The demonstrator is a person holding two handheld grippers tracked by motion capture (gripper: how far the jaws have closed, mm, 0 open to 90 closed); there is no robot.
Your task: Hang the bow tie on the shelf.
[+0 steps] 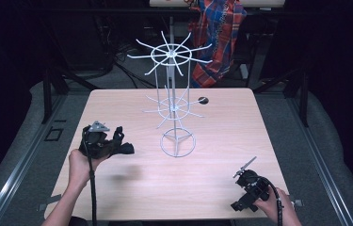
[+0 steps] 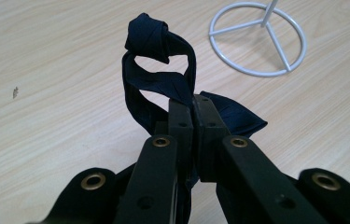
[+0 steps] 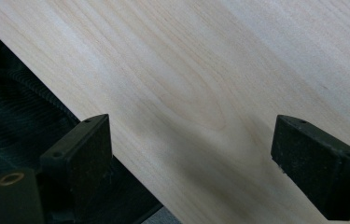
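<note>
Between the left gripper's (image 2: 193, 105) pressed-together fingers sits a dark blue cloth (image 2: 156, 70) — right gripper (image 3: 191, 154) fingers wide, empty.

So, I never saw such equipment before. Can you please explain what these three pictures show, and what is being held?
A person sits at a wooden table, holding a hand-operated gripper in each hand. The high view looks down from above; the other two pictures come from cameras riding on each gripper. The left gripper is shut on a dark blue strip of cloth with a knot. The right gripper is open, with nothing in it, near the table's edge. A white wire rack with spokes stands in the middle.
</note>
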